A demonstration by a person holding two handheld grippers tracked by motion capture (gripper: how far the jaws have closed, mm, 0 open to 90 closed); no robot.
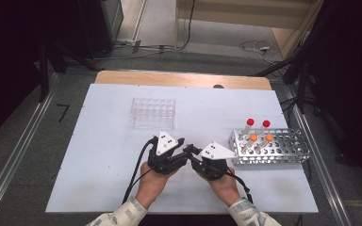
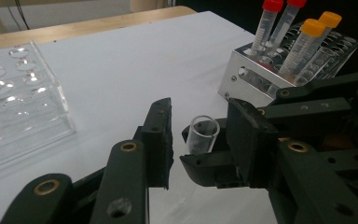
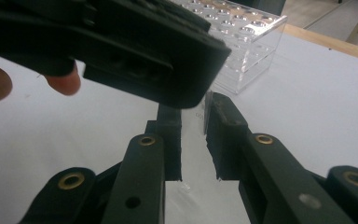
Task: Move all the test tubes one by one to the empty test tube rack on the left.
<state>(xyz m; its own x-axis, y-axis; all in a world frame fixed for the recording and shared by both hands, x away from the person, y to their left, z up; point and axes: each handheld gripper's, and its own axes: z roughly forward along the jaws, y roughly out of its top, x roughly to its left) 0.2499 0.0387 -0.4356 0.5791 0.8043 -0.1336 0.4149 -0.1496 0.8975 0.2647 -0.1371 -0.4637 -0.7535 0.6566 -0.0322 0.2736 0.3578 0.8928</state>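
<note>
Your right gripper [image 1: 194,151] is clamped on a clear, uncapped tube [image 2: 202,134], holding it above the table [image 1: 108,155] toward the near edge, about midway between the left and right edges. Your left gripper [image 2: 199,126] has its jaws standing either side of the tube's open end with a gap on both sides, not touching it. The clear plastic rack [image 1: 153,113] sits nearer the far edge; the metal rack [image 1: 268,147] with capped tubes [image 2: 300,44] stands by the right edge.
</note>
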